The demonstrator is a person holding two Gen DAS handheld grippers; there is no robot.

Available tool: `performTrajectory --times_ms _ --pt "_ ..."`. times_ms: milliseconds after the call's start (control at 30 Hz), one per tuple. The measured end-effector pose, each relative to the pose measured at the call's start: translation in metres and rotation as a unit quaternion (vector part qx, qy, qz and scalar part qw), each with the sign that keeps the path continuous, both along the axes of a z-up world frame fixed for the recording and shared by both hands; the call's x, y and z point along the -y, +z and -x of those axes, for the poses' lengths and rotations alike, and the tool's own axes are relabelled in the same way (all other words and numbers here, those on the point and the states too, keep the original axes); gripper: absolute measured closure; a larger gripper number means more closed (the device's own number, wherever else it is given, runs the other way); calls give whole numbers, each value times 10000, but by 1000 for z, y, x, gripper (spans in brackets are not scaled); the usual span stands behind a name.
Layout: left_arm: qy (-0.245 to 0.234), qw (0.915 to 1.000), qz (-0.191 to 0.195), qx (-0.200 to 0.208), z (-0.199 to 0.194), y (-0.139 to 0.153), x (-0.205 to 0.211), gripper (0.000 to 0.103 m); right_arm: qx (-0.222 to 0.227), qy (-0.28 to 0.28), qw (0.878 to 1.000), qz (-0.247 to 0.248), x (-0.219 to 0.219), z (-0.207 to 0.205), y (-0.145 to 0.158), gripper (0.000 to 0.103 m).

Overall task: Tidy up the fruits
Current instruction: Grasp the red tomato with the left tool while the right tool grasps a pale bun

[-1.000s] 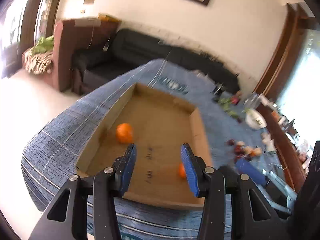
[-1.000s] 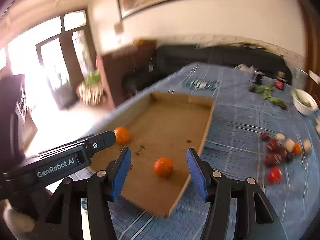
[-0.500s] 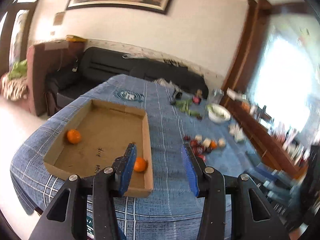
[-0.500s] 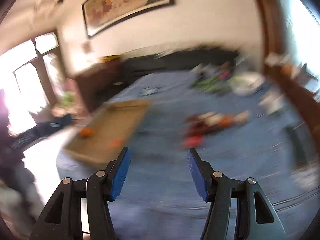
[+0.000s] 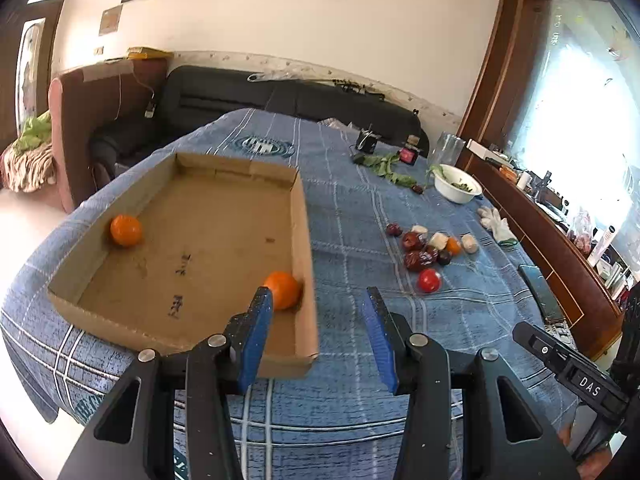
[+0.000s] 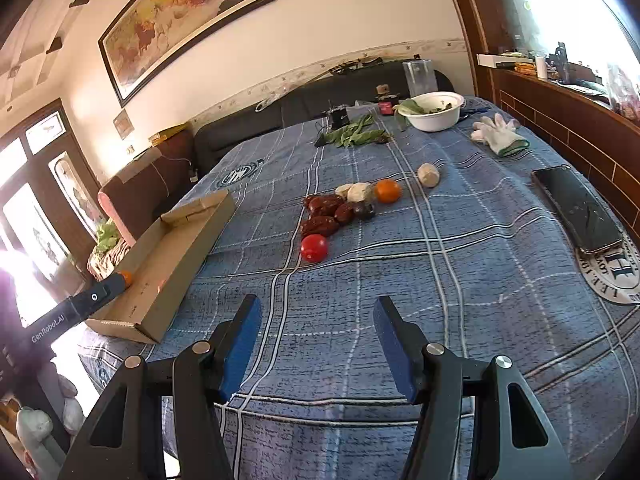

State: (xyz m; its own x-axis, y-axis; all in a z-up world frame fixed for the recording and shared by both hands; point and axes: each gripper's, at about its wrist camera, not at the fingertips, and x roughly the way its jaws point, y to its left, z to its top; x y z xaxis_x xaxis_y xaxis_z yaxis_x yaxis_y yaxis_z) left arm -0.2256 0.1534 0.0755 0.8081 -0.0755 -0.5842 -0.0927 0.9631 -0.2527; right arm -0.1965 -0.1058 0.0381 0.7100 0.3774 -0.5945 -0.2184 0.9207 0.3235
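Sorting is barely begun: two oranges (image 5: 282, 290) lie in the cardboard box (image 5: 304, 240) at the table's left edge, while the fruit pile (image 6: 344, 210) waits mid-table; both left tongs (image 5: 316, 334) and right tongs (image 6: 316, 344) gape empty.

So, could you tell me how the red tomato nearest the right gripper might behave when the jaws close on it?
The red tomato looks round and glossy, so it may roll on the blue cloth if nudged. Its smooth skin could slip between flat jaws, and it probably bruises under a hard squeeze. It sits slightly apart from the dark red fruits, leaving some room for approach.
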Motion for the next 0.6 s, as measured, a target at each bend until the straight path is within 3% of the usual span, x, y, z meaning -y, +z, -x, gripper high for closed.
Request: performTrajectory --times_ms 167,300,400,467,600 --pt "-8 9997 220 -140 -3 6 -11 58 -153 129 9998 29 -4 -1 2 40" --pt "-211 9988 419 108 12 57 -24 58 12 329 9994 -52 4 5 53 40" --pt "-391 9978 340 421 22 120 -35 58 597 501 9969 143 21 15 134 40" --pt "-419 9965 86 718 29 165 -41 58 1190 371 9897 702 36 30 203 35" --pt "-158 9897 -675 1250 26 240 -43 57 2090 -195 9634 1665 65 43 331 24"
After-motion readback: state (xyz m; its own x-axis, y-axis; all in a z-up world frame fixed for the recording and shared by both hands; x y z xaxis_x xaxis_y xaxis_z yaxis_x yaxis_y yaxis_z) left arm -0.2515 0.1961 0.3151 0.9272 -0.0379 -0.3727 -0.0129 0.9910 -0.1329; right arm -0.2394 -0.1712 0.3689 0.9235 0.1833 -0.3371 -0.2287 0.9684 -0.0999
